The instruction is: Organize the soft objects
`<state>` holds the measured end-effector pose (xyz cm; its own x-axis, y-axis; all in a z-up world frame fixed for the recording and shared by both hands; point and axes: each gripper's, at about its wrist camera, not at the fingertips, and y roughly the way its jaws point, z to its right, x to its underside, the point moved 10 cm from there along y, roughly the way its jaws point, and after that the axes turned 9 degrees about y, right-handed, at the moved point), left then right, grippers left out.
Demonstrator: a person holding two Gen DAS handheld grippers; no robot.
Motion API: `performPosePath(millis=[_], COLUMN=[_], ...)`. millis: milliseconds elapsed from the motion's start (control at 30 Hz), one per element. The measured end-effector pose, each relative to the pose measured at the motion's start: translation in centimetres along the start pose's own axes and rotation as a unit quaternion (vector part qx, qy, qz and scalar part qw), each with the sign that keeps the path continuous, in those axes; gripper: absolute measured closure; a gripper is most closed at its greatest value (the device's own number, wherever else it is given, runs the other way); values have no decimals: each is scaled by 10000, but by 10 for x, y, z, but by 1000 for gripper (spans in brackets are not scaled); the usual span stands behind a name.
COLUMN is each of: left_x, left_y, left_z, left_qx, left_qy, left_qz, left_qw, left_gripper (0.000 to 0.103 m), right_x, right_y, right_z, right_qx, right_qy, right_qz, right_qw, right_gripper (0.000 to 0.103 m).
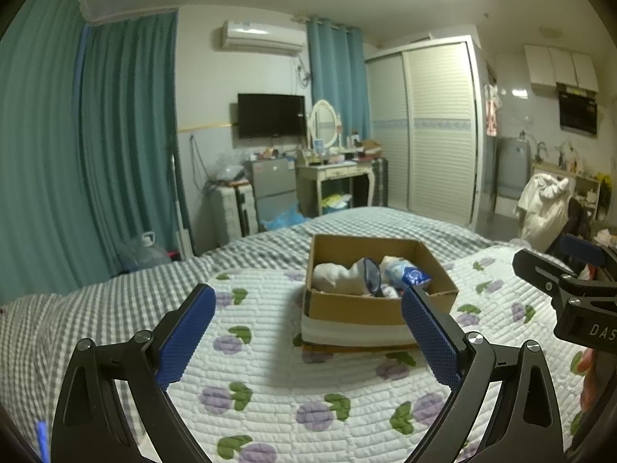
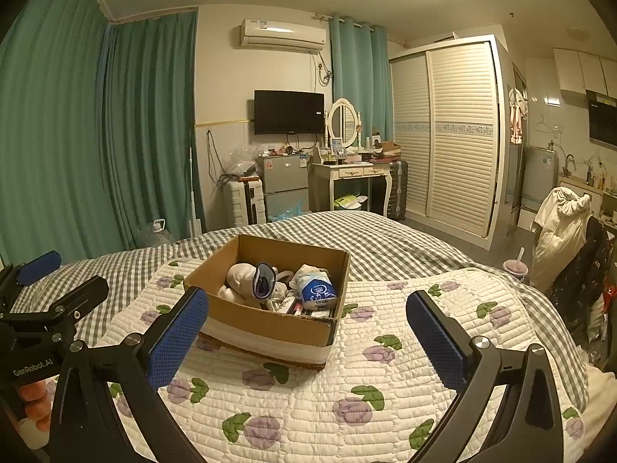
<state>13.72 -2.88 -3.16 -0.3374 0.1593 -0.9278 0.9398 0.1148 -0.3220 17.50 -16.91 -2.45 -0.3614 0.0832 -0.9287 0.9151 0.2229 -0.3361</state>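
While I look through the left wrist camera, my left hand-held gripper [image 1: 308,301] is spread wide with nothing between its blue pads [image 1: 189,332], held above the flowered quilt [image 1: 270,386] on the bed [image 1: 96,308]. The cardboard box [image 1: 370,308] sits on the quilt just ahead, between the two fingers as seen from here. Inside it I note a white soft bundle [image 1: 335,276], a blue-rimmed mesh item [image 1: 372,276] leaning against it, and a blue and white tissue pack [image 1: 407,274]. The right hand-held gripper [image 1: 555,270] enters at the right edge; its opening I cannot tell from this view.

Right wrist camera: my right hand-held gripper [image 2: 304,305] is likewise wide apart and empty, above the same quilt [image 2: 347,386]. The box [image 2: 270,324] lies ahead and left of centre, near the left finger [image 2: 179,335]. The white bundle [image 2: 241,277], mesh item [image 2: 263,279] and tissue pack [image 2: 318,289] all rest inside it. The left hand-held gripper [image 2: 46,274] shows at the left edge. Beyond the bed [image 2: 385,247]: green curtains [image 2: 96,135] and a wall television [image 2: 289,112].
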Motion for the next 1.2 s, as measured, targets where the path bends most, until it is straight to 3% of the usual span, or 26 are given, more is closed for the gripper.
performPosePath(millis=[1200], left_x=[1], left_y=[-2], left_z=[-2], left_qx=[39], left_qy=[-47], left_qz=[0], left_qw=[10000], left_gripper=[4], right_x=[5], right_y=[-1], right_z=[-3], right_qx=[-25], right_qy=[-13], right_qz=[-66], right_qw=[10000], right_gripper=[0])
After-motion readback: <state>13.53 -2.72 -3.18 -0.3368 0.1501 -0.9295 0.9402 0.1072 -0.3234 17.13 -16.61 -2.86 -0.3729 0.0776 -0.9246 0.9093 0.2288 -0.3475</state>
